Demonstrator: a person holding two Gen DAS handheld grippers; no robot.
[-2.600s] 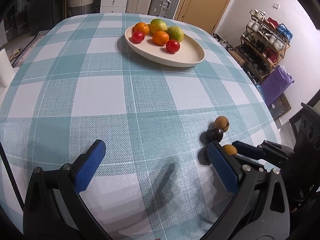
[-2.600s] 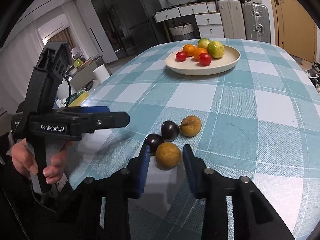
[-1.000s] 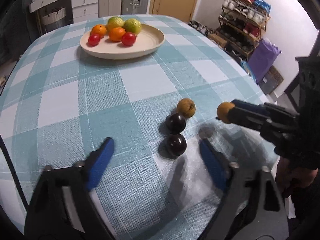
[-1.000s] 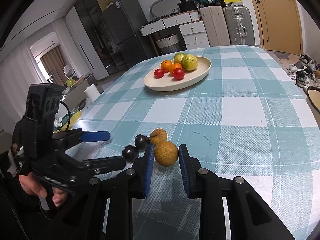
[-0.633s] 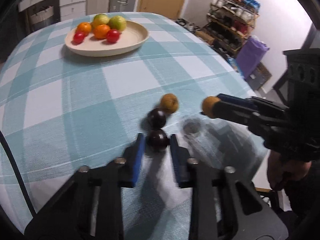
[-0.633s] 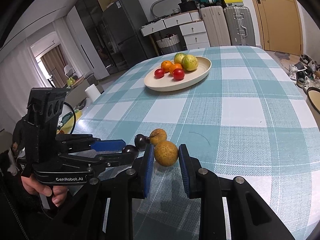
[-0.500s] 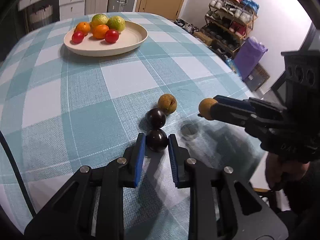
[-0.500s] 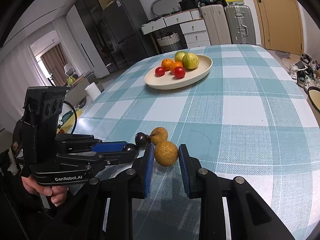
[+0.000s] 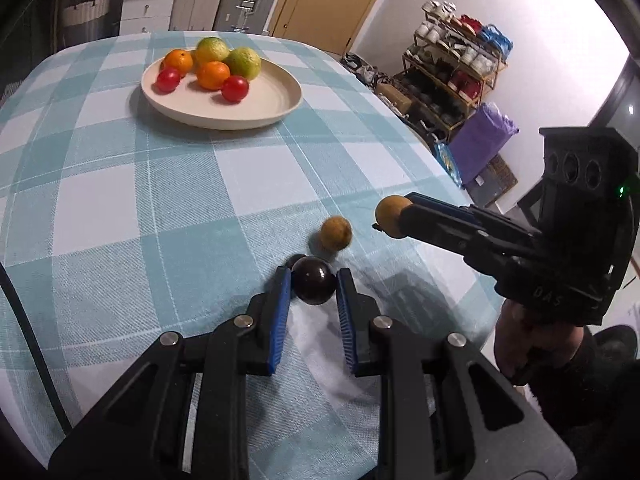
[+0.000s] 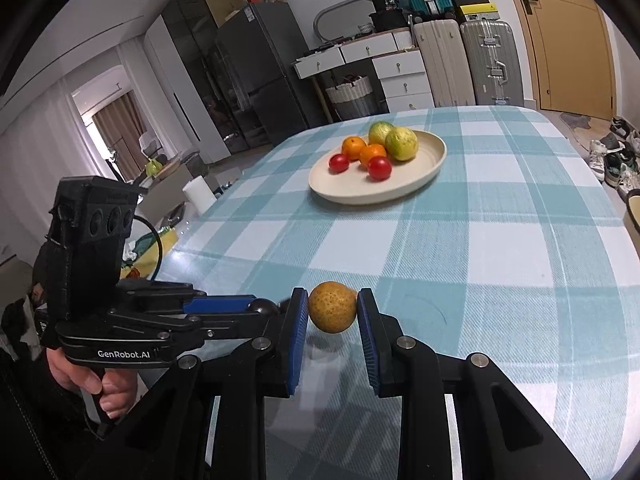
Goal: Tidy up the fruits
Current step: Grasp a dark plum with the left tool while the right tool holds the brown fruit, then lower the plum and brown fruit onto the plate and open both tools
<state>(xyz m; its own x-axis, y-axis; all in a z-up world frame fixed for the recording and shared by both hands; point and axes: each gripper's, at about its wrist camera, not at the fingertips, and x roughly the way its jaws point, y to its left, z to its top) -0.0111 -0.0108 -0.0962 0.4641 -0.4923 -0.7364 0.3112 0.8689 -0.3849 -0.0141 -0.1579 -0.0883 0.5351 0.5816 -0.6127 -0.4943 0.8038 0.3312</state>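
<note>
Around me the tabletop (image 10: 500, 248) wears a teal-and-white checked cloth. Beyond its far edge stand white drawers (image 10: 400, 68) with a woven basket (image 10: 352, 94) tucked under them, two hard suitcases (image 10: 468, 64) and a wooden door (image 10: 572, 36). A dark fridge (image 10: 264, 68) rises on my left, with curtains (image 10: 120, 128) glowing past it. To my right a shoe rack (image 9: 452, 68) lines the white wall, a purple bag (image 9: 486, 142) beside it.

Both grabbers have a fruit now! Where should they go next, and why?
Probably carry both toward the plate. The left gripper pinches a dark plum, the right gripper a brown fruit lifted off the cloth, and the plate's near side is bare.
</note>
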